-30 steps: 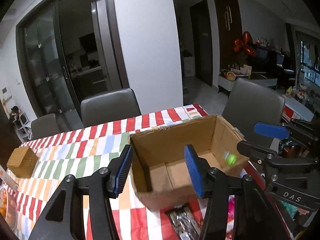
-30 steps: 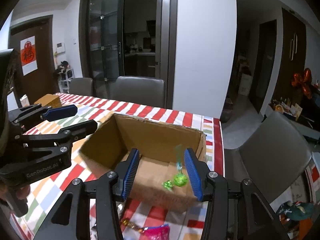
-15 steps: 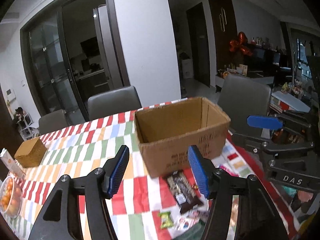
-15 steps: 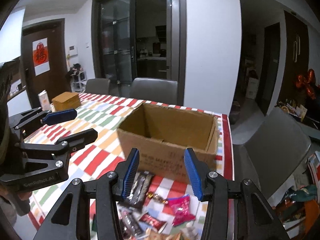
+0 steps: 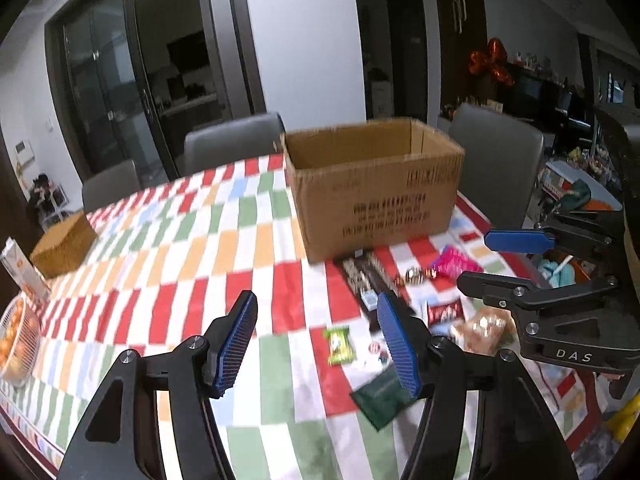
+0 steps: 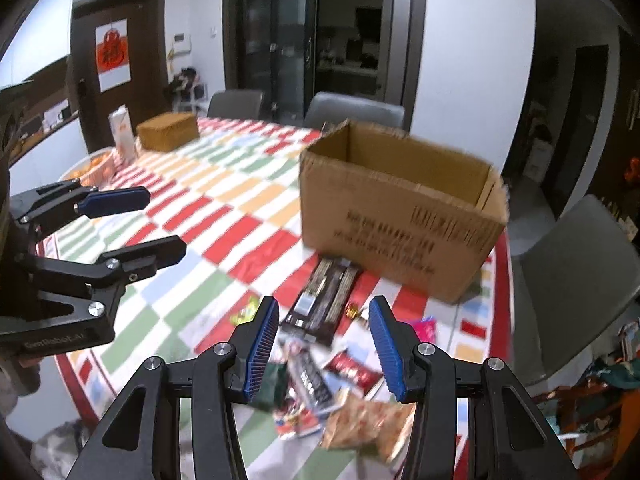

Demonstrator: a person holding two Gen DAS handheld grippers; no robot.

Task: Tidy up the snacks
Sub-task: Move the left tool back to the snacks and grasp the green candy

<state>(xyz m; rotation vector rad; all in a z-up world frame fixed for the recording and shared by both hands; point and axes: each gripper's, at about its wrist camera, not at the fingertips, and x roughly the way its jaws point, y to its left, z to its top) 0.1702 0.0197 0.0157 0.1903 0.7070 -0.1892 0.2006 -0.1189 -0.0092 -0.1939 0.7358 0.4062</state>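
Cardboard box (image 5: 376,196) sits upright on the checked tablecloth (image 5: 192,264), open at the top, and from both wrist views only bare inner walls show; what lies on its floor is out of sight. Over at the far left, a white wire bowl (image 5: 18,344) holds orange fruit, with a small woven box (image 5: 64,246) beyond it.

Now the snacks: a loose scatter just in front of the cardboard box on the cloth. Dark long packets (image 6: 326,300) lie nearest the box's front wall, a pink packet (image 5: 454,266) beside them, a red wrapper (image 6: 354,372) and a tan crinkly bag (image 6: 368,424) closer in, though blur makes the labels unreadable.

Left gripper (image 5: 316,344) hangs above the cloth with its blue pads wide apart, nothing between them; a small green sweet (image 5: 340,346) lies between the pads in view, a dark green packet (image 5: 380,400) by the right pad. Right gripper (image 6: 324,348) is spread too, empty, hovering directly over the pile.
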